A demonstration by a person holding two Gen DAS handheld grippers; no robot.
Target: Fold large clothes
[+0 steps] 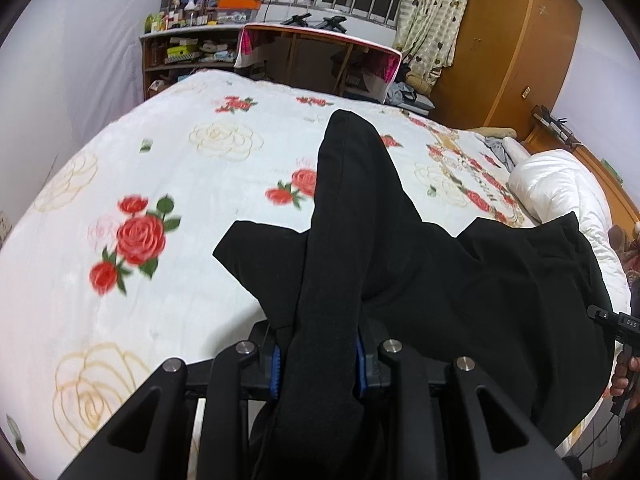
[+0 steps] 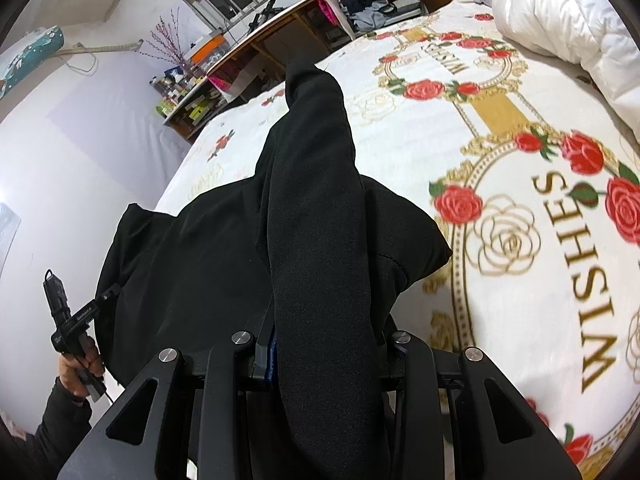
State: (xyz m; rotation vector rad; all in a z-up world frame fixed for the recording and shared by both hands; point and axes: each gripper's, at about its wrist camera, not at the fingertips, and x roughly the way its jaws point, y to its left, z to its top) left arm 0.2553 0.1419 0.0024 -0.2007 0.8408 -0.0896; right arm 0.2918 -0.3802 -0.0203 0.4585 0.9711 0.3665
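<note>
A black garment (image 1: 360, 208) is being pinched by the left gripper (image 1: 318, 364) and right gripper (image 2: 320, 356), stretching toward twelve o'clock over the floral bedspread (image 1: 160, 168); likely mid-fold; laying it flat is being called for next.

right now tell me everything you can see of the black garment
The black garment is a large piece of dark, matte, soft-looking cloth with no print showing. Part of it lies spread over the floral bedspread. Two bunched folds of it rise toward the cameras: one is pinched between the pads of the left gripper, the other in the right gripper. Each fold tapers away across the bed. What kind of garment it is cannot be told.
</note>
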